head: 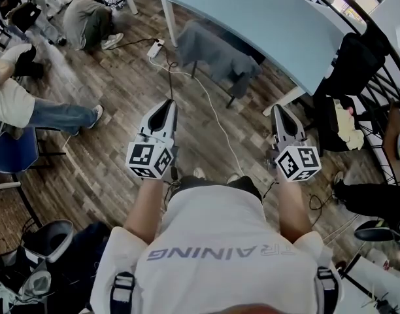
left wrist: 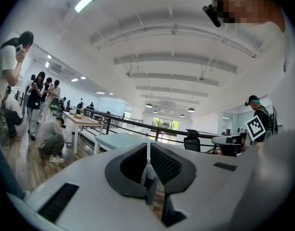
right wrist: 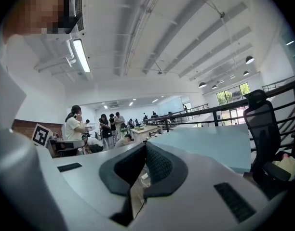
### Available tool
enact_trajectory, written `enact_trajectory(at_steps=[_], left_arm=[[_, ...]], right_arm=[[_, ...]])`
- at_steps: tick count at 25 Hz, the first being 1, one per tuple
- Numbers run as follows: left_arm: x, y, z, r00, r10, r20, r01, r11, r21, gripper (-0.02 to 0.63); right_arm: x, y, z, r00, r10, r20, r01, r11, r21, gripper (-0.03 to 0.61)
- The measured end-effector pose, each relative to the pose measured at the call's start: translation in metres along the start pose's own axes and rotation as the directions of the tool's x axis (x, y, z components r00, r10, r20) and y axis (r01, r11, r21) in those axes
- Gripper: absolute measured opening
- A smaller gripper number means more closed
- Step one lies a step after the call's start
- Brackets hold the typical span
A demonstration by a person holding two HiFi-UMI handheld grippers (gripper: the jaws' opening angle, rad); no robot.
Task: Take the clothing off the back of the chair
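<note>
Your left gripper (head: 167,106) and right gripper (head: 277,113): both closed, empty. Well ahead, grey clothing (head: 216,52) draped over chair (head: 231,98) back, beside table (head: 265,18). Looks soft, light, limp. Pinch a top fold.

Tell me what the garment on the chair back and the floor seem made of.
Garment: soft woven or knit fabric, matte dark grey; it drapes and folds. Floor: wood or wood-look planks, low sheen; grain and plank seams show.
</note>
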State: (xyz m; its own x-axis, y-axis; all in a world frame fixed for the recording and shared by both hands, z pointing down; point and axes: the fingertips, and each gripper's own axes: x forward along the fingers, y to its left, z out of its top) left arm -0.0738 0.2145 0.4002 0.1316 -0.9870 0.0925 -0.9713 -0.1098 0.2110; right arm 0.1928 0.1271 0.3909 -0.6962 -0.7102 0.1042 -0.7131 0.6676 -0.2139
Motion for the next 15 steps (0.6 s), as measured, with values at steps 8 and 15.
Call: enact_trajectory(at_steps=[8, 15], left_arm=[[0.018, 0.029, -0.007, 1.000, 0.008, -0.024, -0.008, 1.000, 0.001, 0.051], [0.071, 0.044, -0.005, 0.999, 0.020, -0.044, -0.019, 1.000, 0.009, 0.051]], right_arm=[[0.027, 0.003, -0.016, 0.999, -0.009, -0.032, 0.009, 1.000, -0.002, 0.020], [0.077, -0.032, -0.021, 0.999, -0.005, -0.042, 0.006, 1.000, 0.028, 0.020]])
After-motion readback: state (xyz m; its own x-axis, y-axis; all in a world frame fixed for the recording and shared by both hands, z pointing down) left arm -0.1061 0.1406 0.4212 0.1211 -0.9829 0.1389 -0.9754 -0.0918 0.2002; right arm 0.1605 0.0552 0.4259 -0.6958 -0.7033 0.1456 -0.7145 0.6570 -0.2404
